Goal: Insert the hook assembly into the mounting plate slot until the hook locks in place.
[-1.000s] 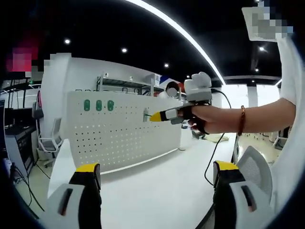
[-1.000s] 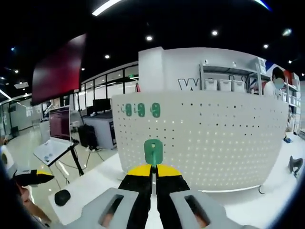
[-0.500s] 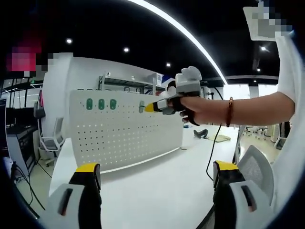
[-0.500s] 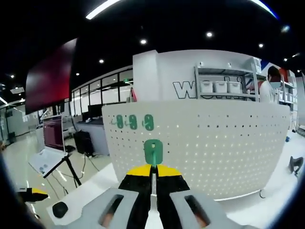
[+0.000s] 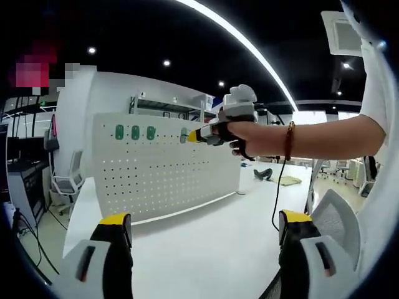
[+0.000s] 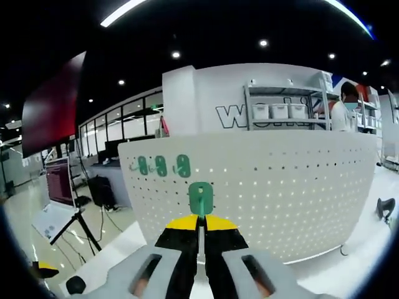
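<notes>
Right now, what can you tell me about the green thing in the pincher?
It is a small green hook, plastic by its look, with a rounded flat plate and a little slot in its face. The right gripper pinches its bottom edge, jaws shut, holding it upright before the white pegboard, level with three green hooks already mounted.

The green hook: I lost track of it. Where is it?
The green hook is pinched in the right gripper, near the pegboard, right of three mounted hooks.

office chair (image 5: 64, 182) left; shelf bins (image 6: 288, 111); laptop (image 6: 57, 187)
</notes>
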`<act>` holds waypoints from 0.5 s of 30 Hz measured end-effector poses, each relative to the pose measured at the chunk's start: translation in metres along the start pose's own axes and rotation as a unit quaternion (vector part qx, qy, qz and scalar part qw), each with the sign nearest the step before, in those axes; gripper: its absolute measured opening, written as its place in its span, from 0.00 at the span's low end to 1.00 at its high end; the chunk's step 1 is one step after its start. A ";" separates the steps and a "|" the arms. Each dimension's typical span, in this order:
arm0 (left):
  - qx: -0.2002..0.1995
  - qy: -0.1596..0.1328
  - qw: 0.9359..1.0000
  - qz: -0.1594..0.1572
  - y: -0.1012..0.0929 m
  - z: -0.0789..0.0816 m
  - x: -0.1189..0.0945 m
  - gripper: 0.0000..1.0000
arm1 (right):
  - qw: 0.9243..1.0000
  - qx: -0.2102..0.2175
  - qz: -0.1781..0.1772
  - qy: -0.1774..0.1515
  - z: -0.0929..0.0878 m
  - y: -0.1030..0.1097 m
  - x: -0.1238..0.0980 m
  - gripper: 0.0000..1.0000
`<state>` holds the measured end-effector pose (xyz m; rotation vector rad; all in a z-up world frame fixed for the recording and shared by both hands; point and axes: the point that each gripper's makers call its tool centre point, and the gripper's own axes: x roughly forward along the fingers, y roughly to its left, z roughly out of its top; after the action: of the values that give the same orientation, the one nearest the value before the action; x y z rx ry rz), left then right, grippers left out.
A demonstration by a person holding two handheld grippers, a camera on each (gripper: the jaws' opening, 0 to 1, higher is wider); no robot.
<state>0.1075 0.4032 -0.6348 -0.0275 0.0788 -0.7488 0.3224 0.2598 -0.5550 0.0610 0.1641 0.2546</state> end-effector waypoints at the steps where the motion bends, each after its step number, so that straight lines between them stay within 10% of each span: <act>1: -0.001 0.001 1.000 -0.001 0.001 0.000 0.000 1.00 | 1.000 -0.001 0.000 -0.004 0.003 0.001 0.002 0.00; 15: -0.007 -0.001 1.000 0.002 0.012 0.000 0.001 1.00 | 1.000 -0.003 -0.019 -0.012 0.018 -0.001 0.024 0.00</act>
<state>0.1163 0.4117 -0.6357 -0.0411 0.0809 -0.7440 0.3484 0.2638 -0.5413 0.0549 0.1411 0.2167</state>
